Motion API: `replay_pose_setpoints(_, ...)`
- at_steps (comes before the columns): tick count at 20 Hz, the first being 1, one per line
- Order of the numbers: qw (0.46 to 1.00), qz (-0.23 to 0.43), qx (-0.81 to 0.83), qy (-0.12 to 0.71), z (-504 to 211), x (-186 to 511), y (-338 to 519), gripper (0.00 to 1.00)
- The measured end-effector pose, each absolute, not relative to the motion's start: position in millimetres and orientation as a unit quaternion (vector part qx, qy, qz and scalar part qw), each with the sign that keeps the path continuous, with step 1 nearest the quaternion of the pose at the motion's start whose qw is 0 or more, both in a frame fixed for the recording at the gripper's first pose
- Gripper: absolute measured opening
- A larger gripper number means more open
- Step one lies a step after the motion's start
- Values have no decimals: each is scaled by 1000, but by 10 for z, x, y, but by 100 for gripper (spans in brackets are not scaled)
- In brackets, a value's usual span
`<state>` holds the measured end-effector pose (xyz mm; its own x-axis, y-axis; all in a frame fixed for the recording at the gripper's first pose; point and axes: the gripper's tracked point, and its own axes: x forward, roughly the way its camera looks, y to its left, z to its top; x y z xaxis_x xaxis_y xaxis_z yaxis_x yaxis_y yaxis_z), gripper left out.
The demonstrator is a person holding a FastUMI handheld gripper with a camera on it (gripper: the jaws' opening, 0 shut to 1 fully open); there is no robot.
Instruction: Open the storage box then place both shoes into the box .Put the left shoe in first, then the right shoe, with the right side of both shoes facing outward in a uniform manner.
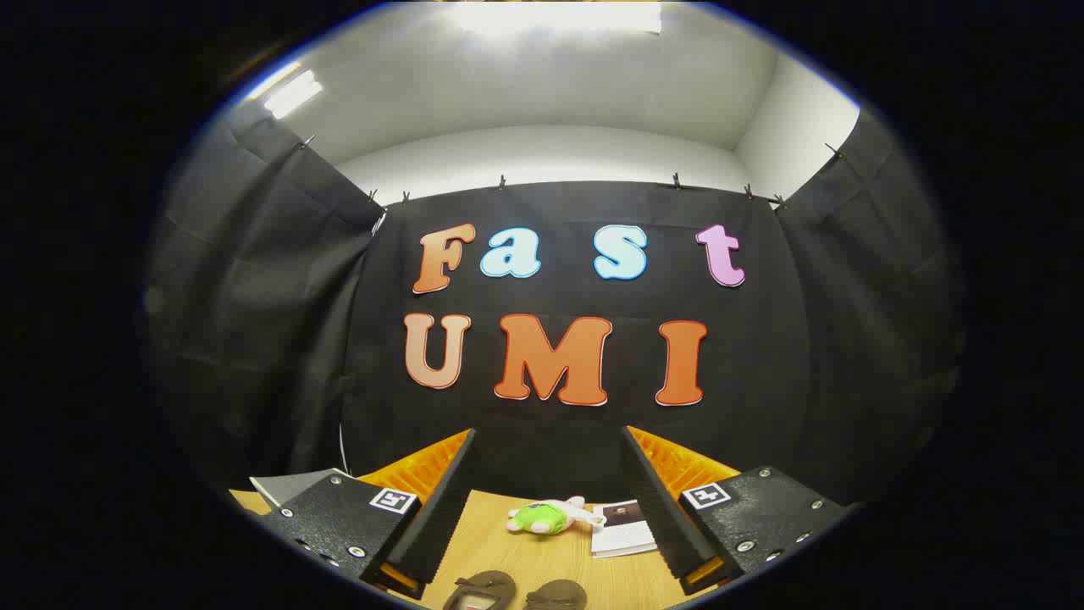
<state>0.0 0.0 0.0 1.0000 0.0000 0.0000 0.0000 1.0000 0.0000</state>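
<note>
My gripper (549, 440) is held high above the wooden table (508, 551), its fingers spread wide and open with nothing between them. Below and between the finger bases, two brown shoes lie side by side: one shoe (481, 590) to the left, the other shoe (556, 595) to its right; only their upper parts show. A grey flat edge (288, 485), possibly the storage box, peeks out behind the left finger's base; I cannot tell what it is.
A small green and pink plush toy (546, 516) lies on the table beyond the shoes. A white card or booklet (622, 530) rests beside it, close to the right finger. Black cloth walls close the booth behind and on both sides.
</note>
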Motion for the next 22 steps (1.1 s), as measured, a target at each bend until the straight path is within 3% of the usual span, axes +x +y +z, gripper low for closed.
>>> replay_pose_setpoints(14,1000,5,7,-4,-14,78,-5,98)
replay_pose_setpoints(22,995,52,70,45,-446,169,207,98)
